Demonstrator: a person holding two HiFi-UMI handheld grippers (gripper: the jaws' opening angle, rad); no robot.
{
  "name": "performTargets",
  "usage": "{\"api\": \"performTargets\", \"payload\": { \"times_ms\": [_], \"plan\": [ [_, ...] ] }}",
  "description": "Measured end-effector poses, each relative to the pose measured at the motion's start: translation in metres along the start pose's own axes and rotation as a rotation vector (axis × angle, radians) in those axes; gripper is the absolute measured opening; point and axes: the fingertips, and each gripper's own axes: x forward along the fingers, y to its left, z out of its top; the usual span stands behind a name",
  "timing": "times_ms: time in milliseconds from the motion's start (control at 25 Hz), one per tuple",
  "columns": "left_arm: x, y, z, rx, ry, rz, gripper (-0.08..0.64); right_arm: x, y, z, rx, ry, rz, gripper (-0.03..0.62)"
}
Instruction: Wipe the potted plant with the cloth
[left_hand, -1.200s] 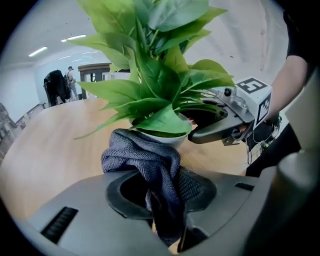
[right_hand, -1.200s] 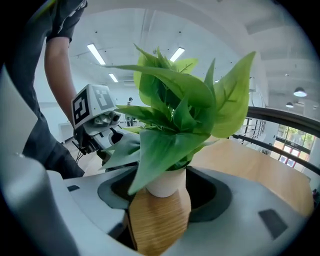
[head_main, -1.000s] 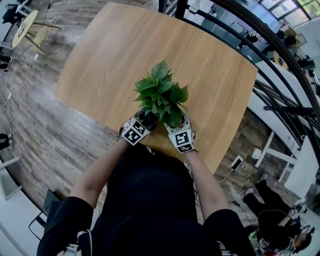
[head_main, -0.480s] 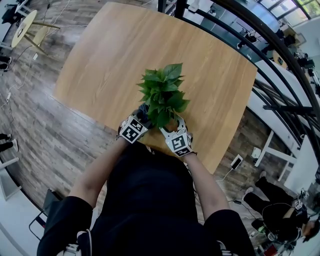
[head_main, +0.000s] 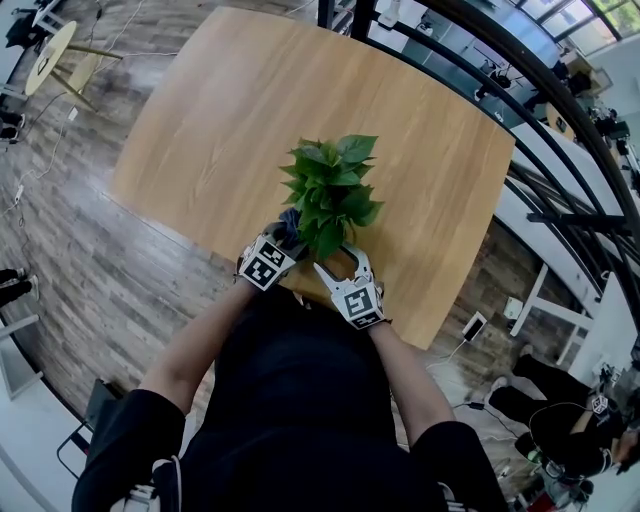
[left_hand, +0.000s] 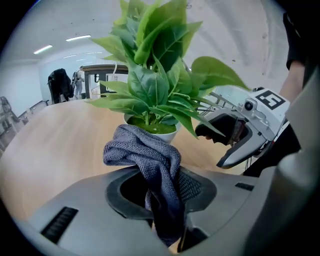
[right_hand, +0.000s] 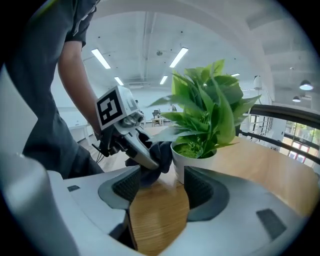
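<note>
Left gripper (left_hand: 165, 197) is clamping the grey cloth (left_hand: 145, 155) against the white pot (right_hand: 192, 162) | right gripper (right_hand: 159, 195) is hovering wide open, empty, just beside the pot.

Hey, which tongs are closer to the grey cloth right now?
Left. The left tongs are shut on the cloth, holding it by the pot. The right tongs are open beside it, with only bare table between them.

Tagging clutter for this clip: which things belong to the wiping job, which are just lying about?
In the job: potted plant, cloth, left hand-held gripper, right hand-held gripper, table.
Lying about: small round table, railing.
</note>
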Motion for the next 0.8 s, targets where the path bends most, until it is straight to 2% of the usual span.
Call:
{"api": "performTargets", "payload": {
  "times_ms": [80, 200, 360, 440, 480, 520, 600, 680, 800],
  "plan": [
    [-0.007, -0.004, 0.000, -0.027, -0.022, -0.008, 0.146, -0.011, -0.002, 0.005, 0.048, -0.028, -0.018, 0.282],
    [-0.028, -0.015, -0.005, -0.026, -0.079, -0.004, 0.146, -0.028, 0.000, 0.021, 0.126, -0.107, -0.046, 0.282],
    [-0.068, -0.024, 0.008, -0.027, -0.220, 0.029, 0.146, -0.057, -0.004, 0.056, 0.274, -0.222, -0.085, 0.281],
    [-0.092, -0.033, 0.025, -0.018, -0.304, 0.054, 0.146, -0.077, -0.004, 0.079, 0.310, -0.297, -0.081, 0.275],
    [-0.105, -0.039, 0.036, -0.008, -0.346, 0.065, 0.146, -0.088, -0.004, 0.092, 0.306, -0.331, -0.078, 0.223],
    [-0.118, -0.043, 0.049, 0.005, -0.390, 0.068, 0.146, -0.099, -0.004, 0.106, 0.288, -0.364, -0.079, 0.033],
    [-0.140, -0.049, 0.077, 0.024, -0.481, 0.042, 0.146, -0.113, -0.006, 0.135, 0.236, -0.419, -0.100, 0.018],
    [-0.157, -0.051, 0.105, 0.039, -0.557, -0.002, 0.146, -0.118, -0.009, 0.161, 0.226, -0.467, -0.127, 0.020],
    [-0.179, -0.053, 0.134, 0.135, -0.601, -0.009, 0.146, -0.120, -0.008, 0.194, 0.239, -0.516, -0.169, 0.020]
  ]
}}
